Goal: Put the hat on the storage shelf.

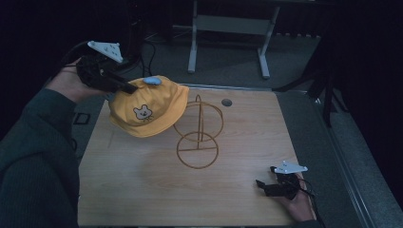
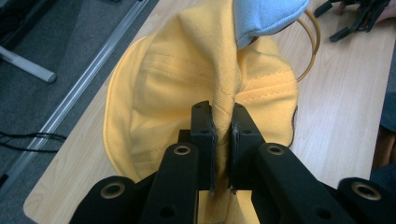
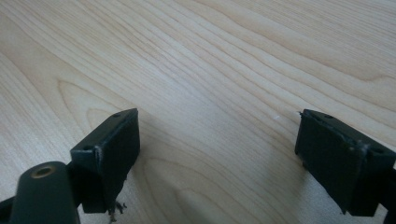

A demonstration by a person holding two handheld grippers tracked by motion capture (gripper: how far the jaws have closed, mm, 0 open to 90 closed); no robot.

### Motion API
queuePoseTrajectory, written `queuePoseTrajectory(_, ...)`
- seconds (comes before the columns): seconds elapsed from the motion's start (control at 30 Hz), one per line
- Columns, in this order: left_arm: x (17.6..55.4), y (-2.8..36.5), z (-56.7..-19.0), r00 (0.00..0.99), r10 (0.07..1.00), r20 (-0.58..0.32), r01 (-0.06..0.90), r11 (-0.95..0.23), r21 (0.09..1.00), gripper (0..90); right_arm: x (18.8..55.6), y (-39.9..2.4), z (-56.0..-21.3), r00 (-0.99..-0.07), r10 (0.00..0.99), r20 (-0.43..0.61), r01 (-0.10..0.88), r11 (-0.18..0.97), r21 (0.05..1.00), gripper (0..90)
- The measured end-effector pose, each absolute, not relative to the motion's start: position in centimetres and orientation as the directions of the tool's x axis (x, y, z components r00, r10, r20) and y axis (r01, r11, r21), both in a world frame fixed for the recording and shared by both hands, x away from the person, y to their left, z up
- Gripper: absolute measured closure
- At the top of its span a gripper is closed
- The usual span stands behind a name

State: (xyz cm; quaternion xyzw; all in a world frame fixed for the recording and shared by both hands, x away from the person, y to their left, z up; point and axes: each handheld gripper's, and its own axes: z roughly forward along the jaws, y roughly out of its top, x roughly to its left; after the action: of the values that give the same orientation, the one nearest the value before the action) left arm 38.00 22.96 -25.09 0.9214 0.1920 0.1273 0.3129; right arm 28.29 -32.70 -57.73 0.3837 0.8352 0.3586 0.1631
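A yellow child's hat (image 1: 148, 107) with a small bear face and a light blue top button hangs above the table's far left. My left gripper (image 1: 129, 87) is shut on a fold of its fabric; in the left gripper view the pads pinch the yellow hat (image 2: 187, 79) at my left gripper (image 2: 223, 122). A gold wire hat stand (image 1: 198, 135) stands just right of the hat, on the table. My right gripper (image 1: 264, 185) rests near the table's front right, open, with bare wood between its jaws, seen wide apart at my right gripper (image 3: 217, 140).
The wooden table (image 1: 142, 190) has a small round grommet (image 1: 226, 102) near its far edge. Beyond the table stand grey desk legs (image 1: 192, 52) on a dark floor. A metal rail (image 1: 347, 161) runs along the table's right side.
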Motion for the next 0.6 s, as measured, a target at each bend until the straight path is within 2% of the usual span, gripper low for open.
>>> queuePoseTrajectory(0.6, 38.6, 20.7, -25.0, 0.905, 0.41, 0.116, 0.25, -0.731, 0.635, 83.0, 28.3, -32.7, -57.7, -0.653, 0.757, 0.001, 0.522, 0.449, 0.725, 13.8)
